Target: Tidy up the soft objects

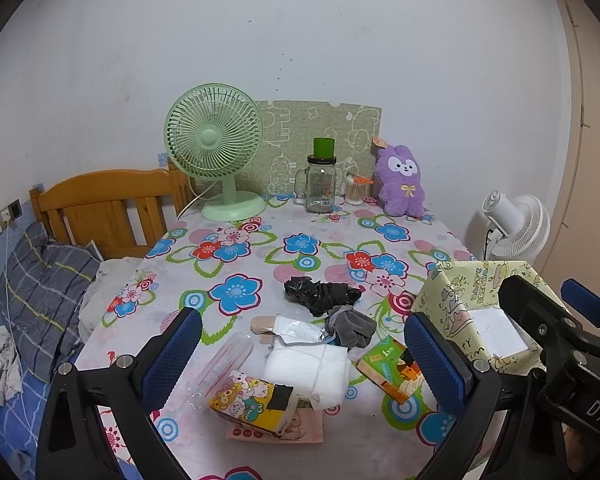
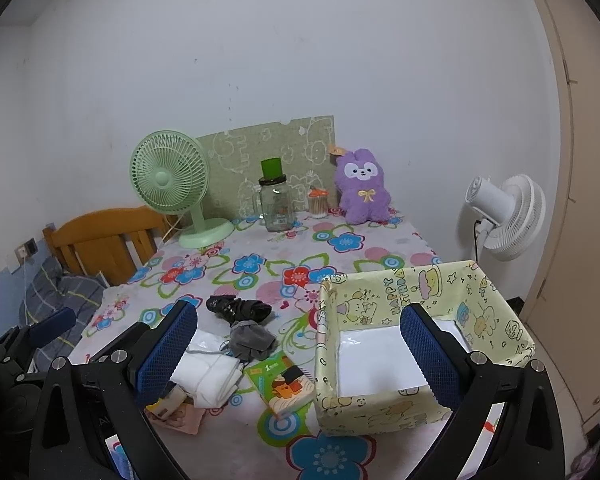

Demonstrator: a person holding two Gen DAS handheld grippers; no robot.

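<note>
On the flowered tablecloth [image 1: 300,248] lie a folded white cloth [image 1: 312,368] [image 2: 208,372], a grey drawstring pouch [image 1: 350,326] [image 2: 252,340] and a crumpled black bag [image 1: 320,292] [image 2: 240,308]. A purple plush rabbit [image 1: 402,180] [image 2: 362,188] sits upright at the back. The yellow cartoon-print box [image 2: 412,344] [image 1: 472,312] stands at the right, open and holding nothing. My left gripper [image 1: 304,360] is open above the white cloth. My right gripper [image 2: 300,356] is open, its right finger over the box.
A green desk fan [image 1: 216,148], a glass jar with a green lid [image 1: 321,180] and a cotton-swab jar [image 1: 357,190] line the back. Small card boxes [image 1: 256,400], a green booklet [image 2: 282,380] and a clear plastic sleeve [image 1: 224,368] lie near the front. A bed [image 1: 48,292] is left, a white floor fan [image 2: 504,216] right.
</note>
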